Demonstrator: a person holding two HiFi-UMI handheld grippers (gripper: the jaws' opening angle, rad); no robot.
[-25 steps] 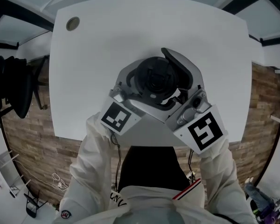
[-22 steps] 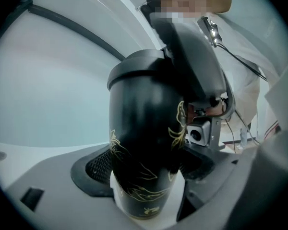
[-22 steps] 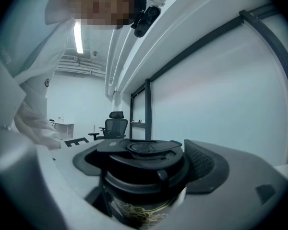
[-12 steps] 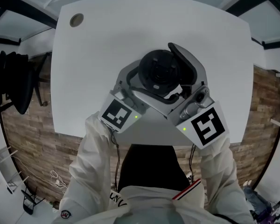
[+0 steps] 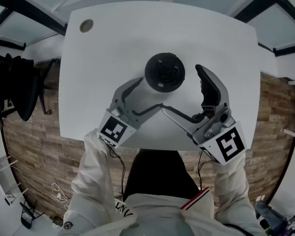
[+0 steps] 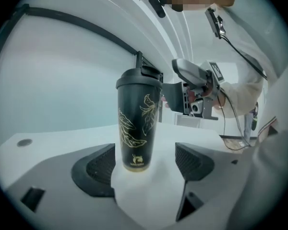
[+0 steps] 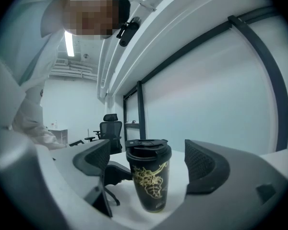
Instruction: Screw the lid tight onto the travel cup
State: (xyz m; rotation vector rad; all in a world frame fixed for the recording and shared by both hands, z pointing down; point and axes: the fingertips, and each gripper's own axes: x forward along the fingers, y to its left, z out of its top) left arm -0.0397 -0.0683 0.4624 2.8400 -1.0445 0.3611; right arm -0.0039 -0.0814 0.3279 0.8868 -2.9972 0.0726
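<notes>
Two tools (image 5: 148, 93) (image 5: 182, 88) spread, cup (image 5: 164, 73) standing untouched

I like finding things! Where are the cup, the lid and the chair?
cup (image 6: 134, 133): left gripper view, on the middle of its black side.
lid (image 5: 164, 73): head view, on its round top.
chair (image 7: 110, 130): right gripper view, on its backrest.

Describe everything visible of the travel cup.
The travel cup is a tall, tapered black tumbler with gold leaf drawings and a small gold logo near its base. A black lid with a flip tab sits on top. It stands upright on the white table, held by neither the open left gripper nor right gripper.
</notes>
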